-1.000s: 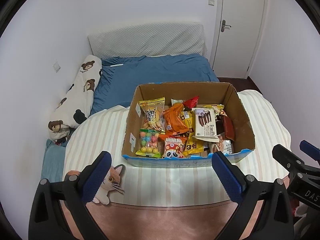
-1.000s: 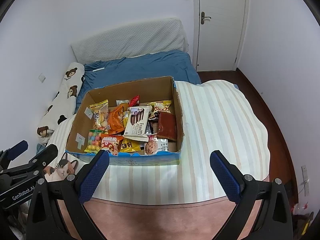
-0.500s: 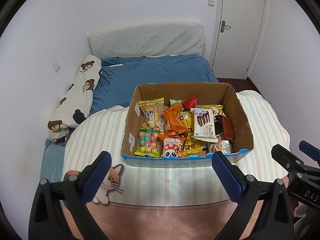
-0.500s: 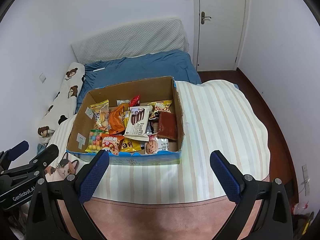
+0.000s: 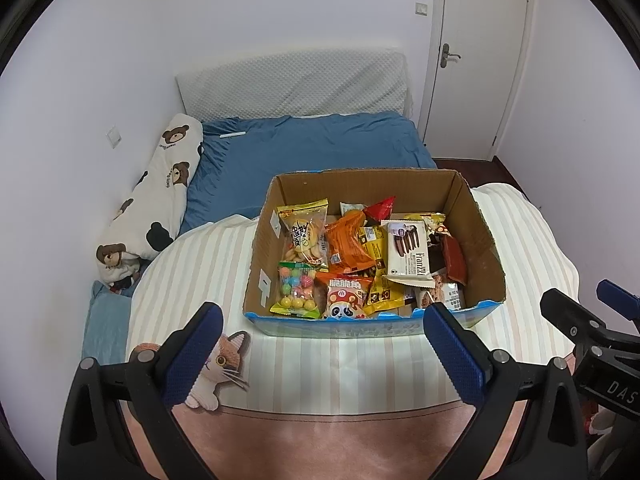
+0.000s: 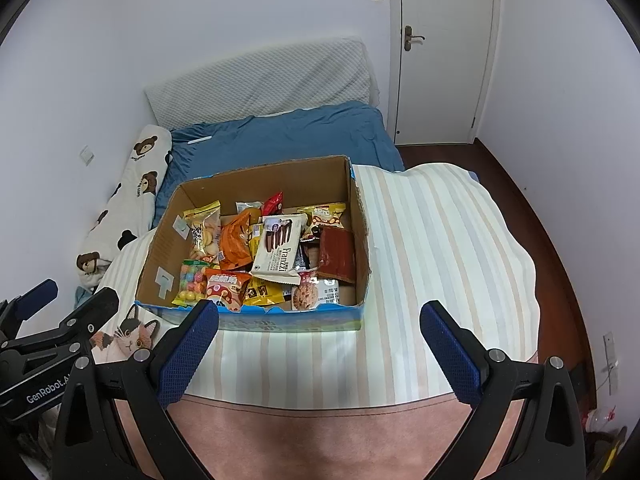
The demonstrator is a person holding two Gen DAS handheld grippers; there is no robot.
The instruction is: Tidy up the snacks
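Both my claws, left gripper (image 5: 322, 352) and right gripper (image 6: 319, 350), hang spread apart and empty; I should descend squarely over one packet in the box (image 5: 372, 322).

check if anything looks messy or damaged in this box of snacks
The snacks are a loose jumble in the cardboard box: the Franzzi wafer pack lies tilted on top of other packets. The box's near rim is ragged, as if torn down. Nothing has spilled onto the striped blanket. Both grippers, left and right, are open and empty.
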